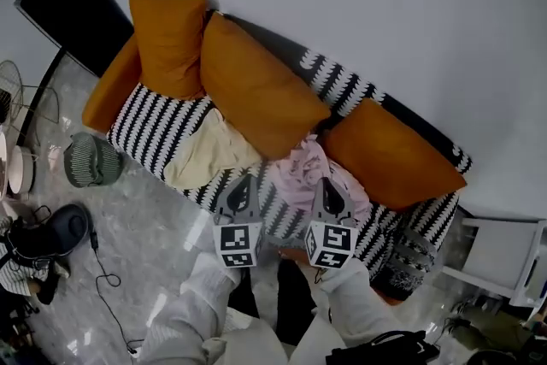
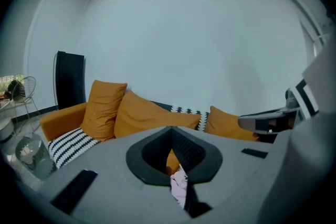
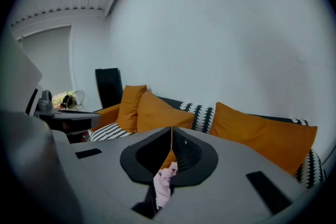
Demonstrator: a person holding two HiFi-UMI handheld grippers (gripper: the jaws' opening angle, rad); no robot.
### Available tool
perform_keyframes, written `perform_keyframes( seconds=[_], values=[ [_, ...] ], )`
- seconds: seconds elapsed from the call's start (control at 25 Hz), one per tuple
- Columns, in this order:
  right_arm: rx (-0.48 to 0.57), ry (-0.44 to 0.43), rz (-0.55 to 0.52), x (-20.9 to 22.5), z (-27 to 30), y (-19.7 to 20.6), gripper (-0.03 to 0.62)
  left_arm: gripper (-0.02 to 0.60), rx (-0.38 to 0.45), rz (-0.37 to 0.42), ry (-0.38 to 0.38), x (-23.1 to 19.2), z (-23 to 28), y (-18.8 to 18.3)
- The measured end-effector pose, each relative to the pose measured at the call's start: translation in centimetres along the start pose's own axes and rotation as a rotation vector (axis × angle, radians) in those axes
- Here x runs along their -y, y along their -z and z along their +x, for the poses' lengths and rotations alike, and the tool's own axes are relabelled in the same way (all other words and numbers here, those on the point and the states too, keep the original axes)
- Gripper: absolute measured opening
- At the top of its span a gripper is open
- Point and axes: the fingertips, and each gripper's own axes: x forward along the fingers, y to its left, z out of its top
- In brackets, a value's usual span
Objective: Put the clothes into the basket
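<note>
A pink garment (image 1: 301,171) lies crumpled on the black-and-white striped sofa (image 1: 154,128), in front of the orange cushions (image 1: 256,90). A cream garment (image 1: 212,151) lies to its left on the seat. My left gripper (image 1: 243,181) hovers over the seat's front edge between the two garments, jaws shut and empty. My right gripper (image 1: 328,182) hangs over the pink garment's right part, also shut with nothing held. Past the closed jaws, a piece of the pink garment (image 2: 179,183) shows in the left gripper view, and the pink garment (image 3: 163,183) also shows in the right gripper view. A round striped basket (image 1: 90,160) stands on the floor by the sofa's left end.
A second striped container (image 1: 408,256) stands on the floor at the sofa's right end, next to a white rack (image 1: 504,256). A tall black panel (image 1: 73,8) leans behind the sofa's left arm. Cables and dark items (image 1: 51,235) lie on the marble floor at left.
</note>
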Motion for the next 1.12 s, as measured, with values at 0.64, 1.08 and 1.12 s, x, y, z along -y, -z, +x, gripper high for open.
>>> perform_keyframes(
  seconds=[0.64, 1.08, 1.12],
  values=[
    [-0.172, 0.076, 0.084, 7.6, 5.1, 15.3, 0.026, 0.006, -0.18, -0.009, 0.041, 4.1, 8.9, 14.7],
    [-0.224, 0.095, 0.107, 11.2, 7.1, 21.9, 0.101, 0.006, -0.239, -0.003, 0.06, 6.8, 11.1, 21.1],
    [-0.229, 0.094, 0.1, 11.4, 7.3, 22.3, 0.109, 0.006, -0.242, -0.003, 0.062, 7.1, 11.2, 21.5]
  ],
)
